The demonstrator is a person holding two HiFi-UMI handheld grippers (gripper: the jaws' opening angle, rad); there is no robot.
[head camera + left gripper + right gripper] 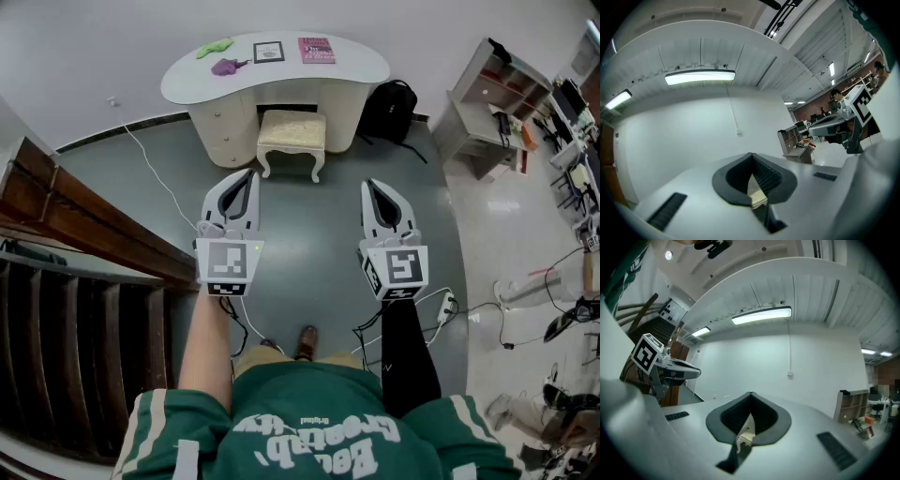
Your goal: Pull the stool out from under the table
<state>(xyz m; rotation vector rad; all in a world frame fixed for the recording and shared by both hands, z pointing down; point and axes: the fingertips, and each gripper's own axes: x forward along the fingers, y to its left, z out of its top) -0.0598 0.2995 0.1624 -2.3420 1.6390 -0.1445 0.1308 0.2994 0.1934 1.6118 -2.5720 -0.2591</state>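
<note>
Well, at my far left runs a dark wooden stair rail (84,225), and a thin white cable (155,169) trails over the grey floor (309,225) from the wall toward my feet.

The white curved worktop (187,80) stands against the wall ahead. Its left pedestal has drawers (222,131), all shut, so I cannot tell what they hold. On top, from left to right, lie a green cloth (215,47), a purple cloth (228,67), a small framed picture (268,52) and a pink book (316,50), each apart from the next.

The stool (292,131), cream with a cushioned seat and curved legs, stands in the gap between the worktop's two pedestals. Its back edge is at the opening, while most of its seat shows in front of the worktop's edge.

My left gripper (249,173) hangs in the air short of the stool's front left leg, clenched on nothing, its jaws pressed together. My right gripper (368,185) is level with it, a little to the stool's right, likewise clenched and empty. Bare floor lies between both tips and the stool.

A black backpack (389,111) leans against the worktop's right pedestal, closed. Farther right an open shelf unit (487,112) holds small items too small to tell. A white power strip (448,305) lies on the floor near my right arm.
</note>
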